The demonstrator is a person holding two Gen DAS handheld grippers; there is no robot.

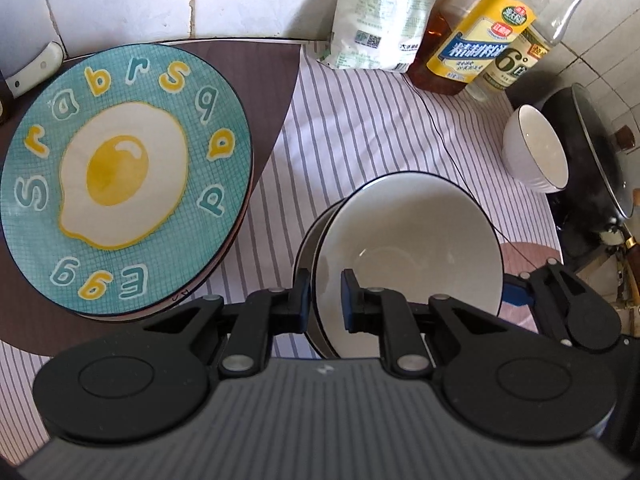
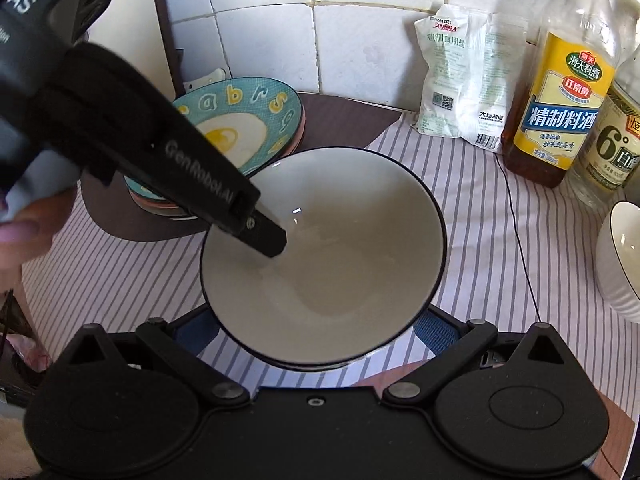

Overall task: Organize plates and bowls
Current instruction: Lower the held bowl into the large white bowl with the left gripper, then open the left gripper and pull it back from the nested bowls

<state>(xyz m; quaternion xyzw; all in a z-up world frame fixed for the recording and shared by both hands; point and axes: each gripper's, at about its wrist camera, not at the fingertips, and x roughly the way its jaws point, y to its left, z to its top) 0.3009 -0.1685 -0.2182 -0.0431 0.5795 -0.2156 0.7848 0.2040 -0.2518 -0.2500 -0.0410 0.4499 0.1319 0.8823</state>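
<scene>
A white bowl with a dark rim leans tilted over a second, similar bowl on the striped cloth. My left gripper is shut on the upper bowl's near rim, one finger inside and one outside. In the right wrist view the left gripper comes in from the upper left and dips into that bowl. My right gripper stands wide open with the bowls between its blue pads; whether they touch is unclear. One of its fingers shows beside the bowl. A teal fried-egg plate tops a plate stack at the left.
A small white bowl stands at the right beside a dark wok. A salt bag and bottles line the tiled wall. The plate stack rests on a brown mat. A knife handle lies at the far left.
</scene>
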